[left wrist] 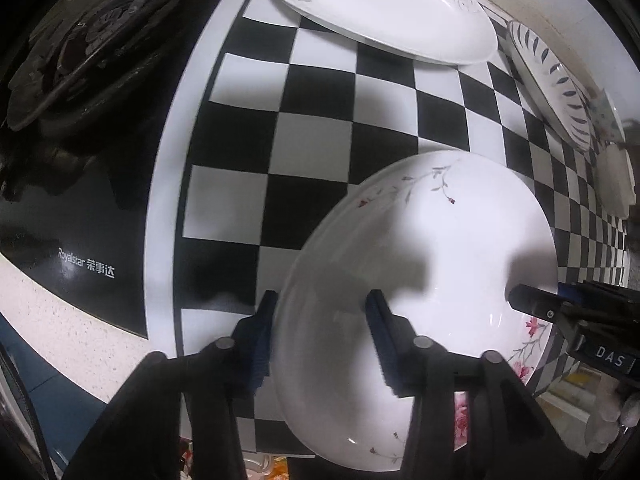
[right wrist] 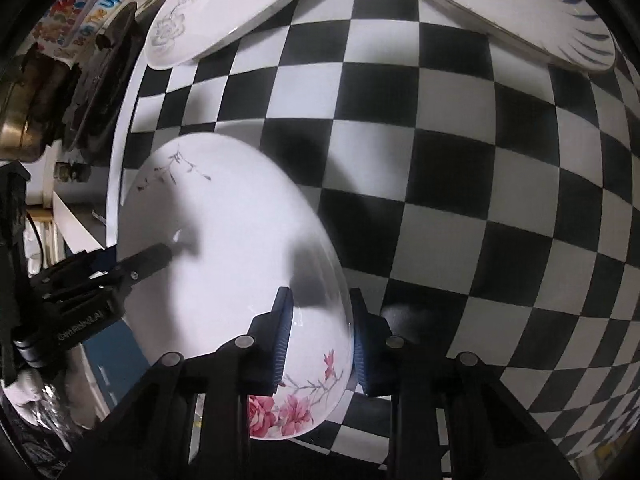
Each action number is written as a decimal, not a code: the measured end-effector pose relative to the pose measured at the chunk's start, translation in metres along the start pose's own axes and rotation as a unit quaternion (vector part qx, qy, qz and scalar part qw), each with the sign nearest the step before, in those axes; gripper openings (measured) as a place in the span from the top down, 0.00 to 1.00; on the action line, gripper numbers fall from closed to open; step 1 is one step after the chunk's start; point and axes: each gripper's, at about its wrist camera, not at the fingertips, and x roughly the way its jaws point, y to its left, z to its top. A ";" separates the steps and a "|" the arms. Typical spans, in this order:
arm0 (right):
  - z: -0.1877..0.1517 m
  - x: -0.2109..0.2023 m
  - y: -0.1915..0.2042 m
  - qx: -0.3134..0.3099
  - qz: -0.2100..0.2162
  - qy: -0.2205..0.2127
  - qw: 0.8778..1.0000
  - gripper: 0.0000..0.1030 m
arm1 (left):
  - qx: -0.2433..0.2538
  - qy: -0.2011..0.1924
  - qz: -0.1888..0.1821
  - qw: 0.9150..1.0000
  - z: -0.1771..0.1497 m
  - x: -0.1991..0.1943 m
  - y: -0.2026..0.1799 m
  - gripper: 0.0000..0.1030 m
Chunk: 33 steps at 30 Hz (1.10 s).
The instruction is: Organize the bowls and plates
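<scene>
**Fingers (left wrist: 264, 340) of both grippers clamped on one floral plate (left wrist: 420, 240)**

Gripped the plate's near left rim with the left gripper (left wrist: 322, 296): one blue-ribbed pad against the outside edge, the other down inside the white bowl of the plate, rim caught between. Gripped the right rim the same way with the right gripper (right wrist: 320, 294), inner pad on the glossy inside just above the pink blossoms, outer pad hard against the edge. Showed each gripper's dark finger reaching in over the opposite rim in the other camera's view.

Sat over the near right part of a black-and-white checkered mat (left wrist: 320, 120), with dark shadows of the fingers across the white middle. Could not tell whether resting on the mat or lifted just clear.

Shared the mat with a white oval platter with a grey flower motif (left wrist: 380, 12) at the far edge, and, to its right, a plate with blue leaf strokes around its rim (left wrist: 552, 80), both well apart from the floral plate. Bordered on the left by a black glass stove (left wrist: 80, 240) with a dark burner.
</scene>
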 end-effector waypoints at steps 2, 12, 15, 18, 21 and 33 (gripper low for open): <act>-0.001 0.001 0.001 -0.001 -0.005 0.000 1.000 0.73 | -0.003 -0.003 -0.009 1.000 0.000 -0.002 0.005 0.64; -0.009 -0.003 -0.006 0.019 -0.001 -0.007 1.000 0.76 | -0.001 0.001 -0.013 1.000 -0.018 -0.010 0.017 0.69; -0.012 -0.009 -0.015 0.030 0.004 -0.010 1.000 0.76 | 0.012 0.003 -0.013 1.000 -0.024 -0.017 0.006 0.69; -0.013 -0.020 -0.028 0.042 0.007 -0.017 0.999 0.76 | 0.024 0.000 -0.013 1.000 -0.016 -0.023 0.000 0.69; -0.019 -0.040 -0.043 0.053 0.006 -0.031 0.998 0.76 | 0.042 -0.012 -0.015 0.999 -0.009 -0.034 -0.016 0.69; -0.041 -0.095 -0.151 0.133 -0.003 -0.064 0.989 0.76 | 0.115 -0.005 -0.033 0.993 0.028 -0.026 -0.116 0.69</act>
